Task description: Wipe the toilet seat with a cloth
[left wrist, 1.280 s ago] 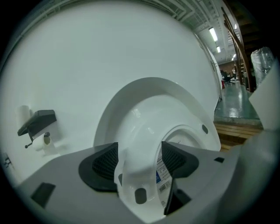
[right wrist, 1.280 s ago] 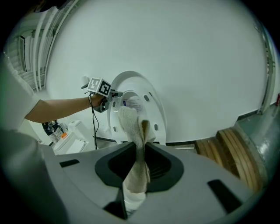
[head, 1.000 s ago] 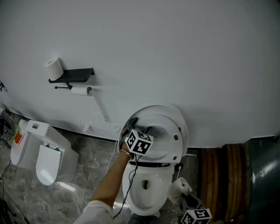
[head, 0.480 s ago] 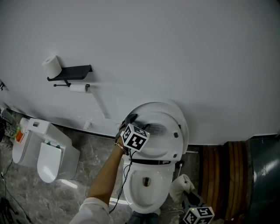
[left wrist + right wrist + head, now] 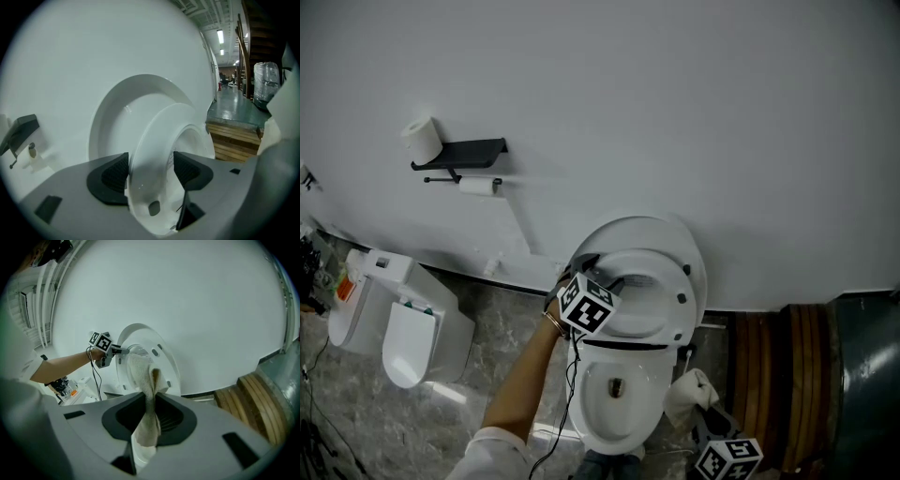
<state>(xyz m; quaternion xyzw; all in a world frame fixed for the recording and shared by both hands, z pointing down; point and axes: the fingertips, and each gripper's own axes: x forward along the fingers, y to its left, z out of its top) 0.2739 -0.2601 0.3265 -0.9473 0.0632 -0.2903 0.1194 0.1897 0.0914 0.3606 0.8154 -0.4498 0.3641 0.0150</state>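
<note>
The right gripper (image 5: 149,414) is closed on the cloth (image 5: 145,376), which sits bunched between its jaws. It is positioned beside the bowl (image 5: 614,412), with the cloth clear of the seat. Further out, the left gripper (image 5: 150,171) clamps the rim of the toilet seat (image 5: 161,133). The seat is tilted up off the bowl, just in front of the upright lid (image 5: 117,110). Behind the lid stands the white wall (image 5: 675,112).
</note>
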